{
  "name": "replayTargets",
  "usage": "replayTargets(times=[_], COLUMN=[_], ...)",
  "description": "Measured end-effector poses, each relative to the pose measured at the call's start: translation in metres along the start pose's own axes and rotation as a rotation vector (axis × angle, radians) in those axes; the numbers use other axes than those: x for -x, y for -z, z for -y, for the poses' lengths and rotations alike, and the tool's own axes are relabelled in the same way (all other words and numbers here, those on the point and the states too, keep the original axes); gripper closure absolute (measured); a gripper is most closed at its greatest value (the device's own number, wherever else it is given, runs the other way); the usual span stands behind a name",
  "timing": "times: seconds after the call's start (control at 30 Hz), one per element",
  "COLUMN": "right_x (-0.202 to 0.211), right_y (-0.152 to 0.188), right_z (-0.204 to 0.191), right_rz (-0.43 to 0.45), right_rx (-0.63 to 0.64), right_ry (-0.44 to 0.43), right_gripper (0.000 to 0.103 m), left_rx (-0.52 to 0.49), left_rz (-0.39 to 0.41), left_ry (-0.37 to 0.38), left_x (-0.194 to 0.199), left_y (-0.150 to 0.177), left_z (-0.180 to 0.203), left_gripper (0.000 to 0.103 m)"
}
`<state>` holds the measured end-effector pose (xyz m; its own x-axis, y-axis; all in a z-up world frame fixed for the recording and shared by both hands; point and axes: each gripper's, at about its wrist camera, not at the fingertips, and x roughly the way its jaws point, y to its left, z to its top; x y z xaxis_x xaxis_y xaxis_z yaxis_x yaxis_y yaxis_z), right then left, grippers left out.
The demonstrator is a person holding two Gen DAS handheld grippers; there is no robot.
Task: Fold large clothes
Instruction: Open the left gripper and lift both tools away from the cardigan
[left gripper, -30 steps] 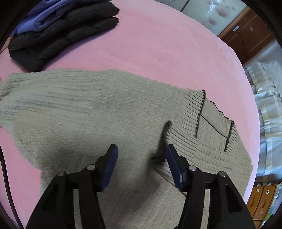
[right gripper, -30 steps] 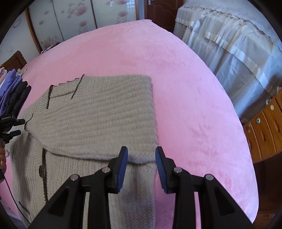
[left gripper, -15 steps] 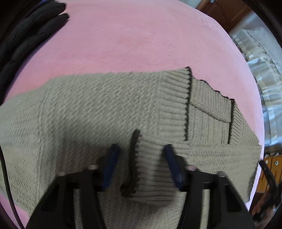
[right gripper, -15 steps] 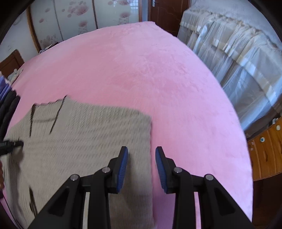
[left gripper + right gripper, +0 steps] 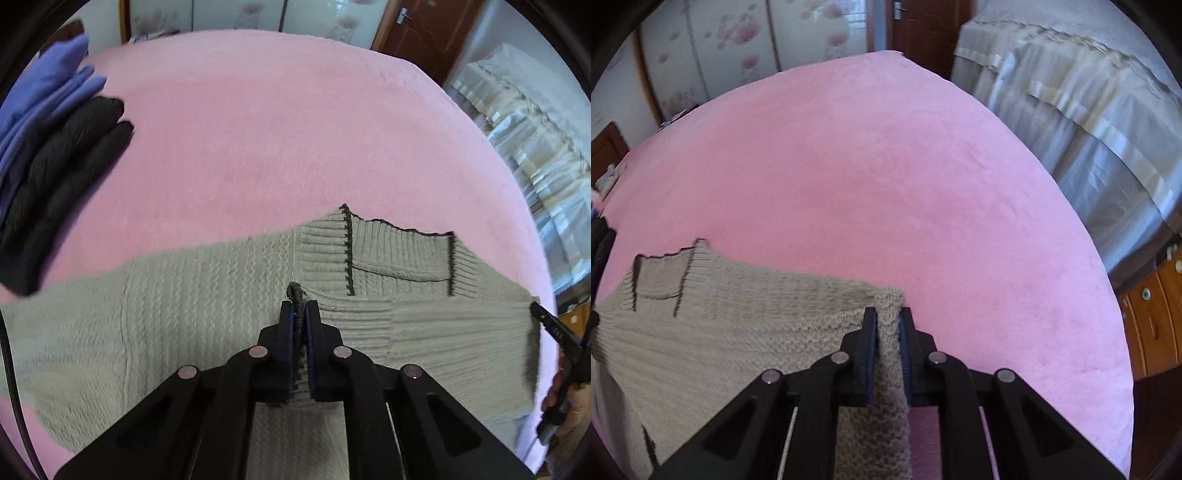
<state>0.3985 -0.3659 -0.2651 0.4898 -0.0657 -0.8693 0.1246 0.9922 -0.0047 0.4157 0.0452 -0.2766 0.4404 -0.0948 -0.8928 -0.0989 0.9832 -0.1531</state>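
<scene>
A beige knit cardigan with dark trim lies on the pink bed cover. My left gripper is shut on the dark-trimmed ribbed cuff of its sleeve, near the collar. My right gripper is shut on the cardigan's folded right corner, and the knit bunches between the jaws. The right gripper also shows at the right edge of the left wrist view.
A stack of folded clothes, black knit under purple, sits at the left of the bed. A grey-covered bed stands to the right. Wooden drawers are at the lower right. Wardrobe doors are behind.
Both grippers have closed on the cardigan: the left on the sleeve cuff, the right on the folded corner. Both views have tilted up toward the far side of the bed.
</scene>
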Motion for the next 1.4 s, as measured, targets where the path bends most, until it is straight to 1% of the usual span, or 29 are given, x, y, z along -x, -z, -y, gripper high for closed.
replayTargets(times=[0.07,0.13,0.2,0.23,0.3,0.37,0.43,0.5,0.53,0.57,0.6,0.63,0.7,0.77,0.8,0.83,0.87,0.9,0.97,1.03,1.1,1.17,1.2,1.23,1.27,1.3,1.33,1.37,1.4], right_x=[-0.013,-0.018,-0.015,-0.010,0.003,0.025,0.051,0.071,0.082,0.087,0.089,0.088,0.081,0.068,0.063,0.058,0.052,0.047,0.047,0.045,0.045,0.050,0.055,0.062,0.069,0.078,0.089,0.102,0.110], right_y=[0.004,0.004,0.000,-0.002,-0.001,0.001,0.011,0.023,0.033,0.041,0.051,0.062,0.080,0.098,0.105,0.113,0.114,0.114,0.113,0.106,0.101,0.097,0.094,0.090,0.081,0.077,0.082,0.081,0.079], right_z=[0.003,-0.007,-0.012,-0.012,-0.011,-0.007,-0.008,-0.007,-0.015,-0.021,-0.031,-0.042,-0.060,-0.067,-0.065,-0.058,-0.046,-0.034,-0.019,-0.018,-0.025,-0.030,-0.030,-0.031,-0.025,-0.025,-0.026,-0.026,-0.026], right_rz=[-0.033,-0.035,-0.043,-0.047,-0.040,-0.019,0.006,0.027,0.036,0.032,0.014,-0.013,-0.059,-0.117,-0.123,-0.126,-0.132,-0.137,-0.142,-0.166,-0.187,-0.199,-0.198,-0.194,-0.185,-0.176,-0.167,-0.161,-0.159], right_rx=[-0.019,0.016,0.025,0.021,0.011,0.011,0.015,0.028,0.047,0.062,0.076,0.087,0.105,0.126,0.135,0.140,0.133,0.120,0.080,0.083,0.107,0.114,0.109,0.104,0.097,0.090,0.084,0.078,0.077], right_ry=[0.005,0.042,0.058,0.055,0.044,0.043,0.006,-0.047,-0.081,-0.099,-0.121,-0.149,-0.167,-0.137,-0.103,-0.054,-0.037,-0.035,-0.082,-0.096,-0.085,-0.083,-0.087,-0.090,-0.094,-0.100,-0.113,-0.129,-0.139], right_gripper=[0.093,0.092,0.091,0.087,0.085,0.084,0.084,0.084,0.084,0.084,0.085,0.092,0.101,0.101,0.103,0.103,0.103,0.103,0.103,0.103,0.103,0.103,0.103,0.101,0.101,0.101,0.101,0.101,0.101], left_rx=[-0.021,-0.035,-0.013,0.007,0.048,0.054,0.045,0.025,0.015,0.000,-0.008,-0.014,-0.010,0.013,0.028,0.042,0.045,0.041,0.017,0.000,0.009,0.035,0.045,0.053,0.054,0.049,0.042,0.027,0.015], left_rz=[-0.037,-0.072,-0.090,-0.094,-0.100,-0.055,0.015,0.060,0.069,0.068,0.061,0.042,-0.008,-0.073,-0.092,-0.090,-0.076,-0.075,-0.083,-0.090,-0.093,-0.099,-0.096,-0.083,-0.063,-0.043,-0.019,0.011,0.027], left_ry=[-0.055,-0.105,-0.109,-0.104,-0.087,-0.111,-0.111,-0.070,-0.055,-0.041,-0.033,-0.039,-0.084,-0.165,-0.183,-0.172,-0.163,-0.162,-0.181,-0.201,-0.196,-0.168,-0.158,-0.146,-0.134,-0.132,-0.137,-0.141,-0.144], left_x=[-0.024,-0.045,-0.057,-0.054,-0.041,-0.016,0.010,0.027,0.032,0.033,0.029,0.020,-0.005,-0.027,-0.034,-0.037,-0.039,-0.039,-0.037,-0.034,-0.030,-0.015,-0.007,-0.002,0.012,0.025,0.039,0.057,0.069], left_y=[-0.002,0.002,0.002,-0.001,-0.006,-0.008,-0.005,0.003,0.007,0.013,0.017,0.024,0.036,0.048,0.051,0.052,0.054,0.054,0.054,0.054,0.045,0.041,0.040,0.043,0.044,0.042,0.043,0.044,0.046], left_z=[0.006,0.006,0.008,0.006,-0.002,-0.003,0.001,0.017,0.025,0.047,0.056,0.065,0.082,0.074,0.071,0.066,0.065,0.065,0.068,0.072,0.080,0.088,0.090,0.093,0.098,0.102,0.108,0.115,0.121], left_gripper=[0.099,0.098,0.096,0.095,0.090,0.082,0.082,0.082,0.082,0.082,0.082,0.082,0.082,0.084,0.084,0.084,0.084,0.084,0.084,0.084,0.083,0.075,0.073,0.068,0.057,0.051,0.041,0.035,0.033])
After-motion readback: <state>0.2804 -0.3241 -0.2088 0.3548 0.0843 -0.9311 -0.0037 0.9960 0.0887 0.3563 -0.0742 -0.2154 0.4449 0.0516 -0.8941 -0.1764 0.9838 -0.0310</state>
